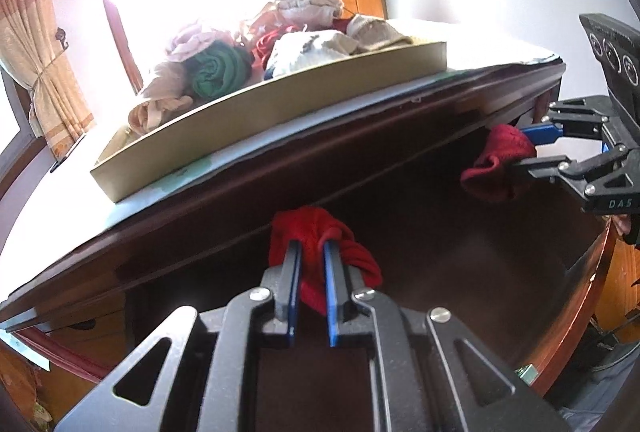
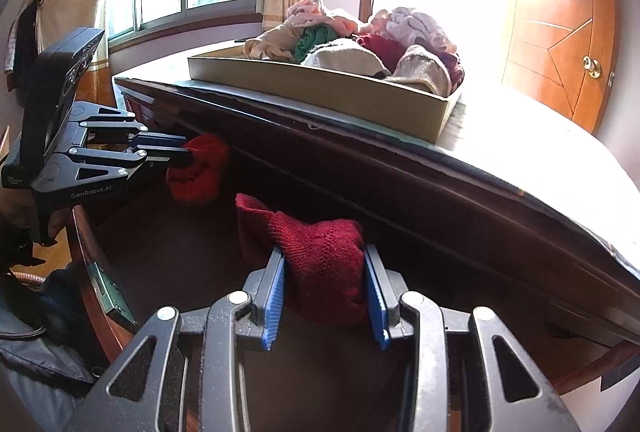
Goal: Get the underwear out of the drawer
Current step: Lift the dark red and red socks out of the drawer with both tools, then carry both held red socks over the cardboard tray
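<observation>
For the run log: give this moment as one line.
left gripper: shut on bright red underwear | right gripper: shut on dark red underwear | both over open drawer

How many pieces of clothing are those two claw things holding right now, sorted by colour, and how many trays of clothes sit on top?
Bright red garment, pinched in the left gripper: 1
Dark red knit garment, pinched in the right gripper: 1
Cardboard tray heaped with clothes on the table top: 1
Total: 2 held garments, 1 tray; the heap in the tray is too tangled to count.
</observation>
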The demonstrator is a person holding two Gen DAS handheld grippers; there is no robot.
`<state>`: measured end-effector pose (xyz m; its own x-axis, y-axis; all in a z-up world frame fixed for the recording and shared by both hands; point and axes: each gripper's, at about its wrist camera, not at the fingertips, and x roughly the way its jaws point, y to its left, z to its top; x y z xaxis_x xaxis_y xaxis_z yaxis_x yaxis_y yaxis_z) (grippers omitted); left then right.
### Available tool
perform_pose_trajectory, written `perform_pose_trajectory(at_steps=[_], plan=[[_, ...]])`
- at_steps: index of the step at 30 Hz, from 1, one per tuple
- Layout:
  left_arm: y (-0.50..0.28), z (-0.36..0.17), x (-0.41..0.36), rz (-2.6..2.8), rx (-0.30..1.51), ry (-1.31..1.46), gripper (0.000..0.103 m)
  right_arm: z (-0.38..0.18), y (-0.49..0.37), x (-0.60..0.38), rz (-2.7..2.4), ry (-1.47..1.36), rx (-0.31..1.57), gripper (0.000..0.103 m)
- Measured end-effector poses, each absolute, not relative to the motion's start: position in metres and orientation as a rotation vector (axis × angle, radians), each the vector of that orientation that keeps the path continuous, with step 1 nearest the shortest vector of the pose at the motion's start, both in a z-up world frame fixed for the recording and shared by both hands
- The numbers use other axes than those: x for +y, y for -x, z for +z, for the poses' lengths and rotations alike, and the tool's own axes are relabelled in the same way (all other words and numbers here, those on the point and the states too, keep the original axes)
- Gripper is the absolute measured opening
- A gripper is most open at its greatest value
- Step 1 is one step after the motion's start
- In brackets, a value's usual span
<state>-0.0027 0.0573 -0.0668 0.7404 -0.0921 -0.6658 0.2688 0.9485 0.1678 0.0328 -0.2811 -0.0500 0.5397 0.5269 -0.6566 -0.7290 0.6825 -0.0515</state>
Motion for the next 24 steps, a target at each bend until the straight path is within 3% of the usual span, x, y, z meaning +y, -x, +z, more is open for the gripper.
perform_pose_trajectory(at_steps=[24], plan=[[0.037,-0.037,0.074,-0.201,0.593,-0.206,0.007,-0.027,-0.011,-0.263,0.807,0.361,0.503,0.039]])
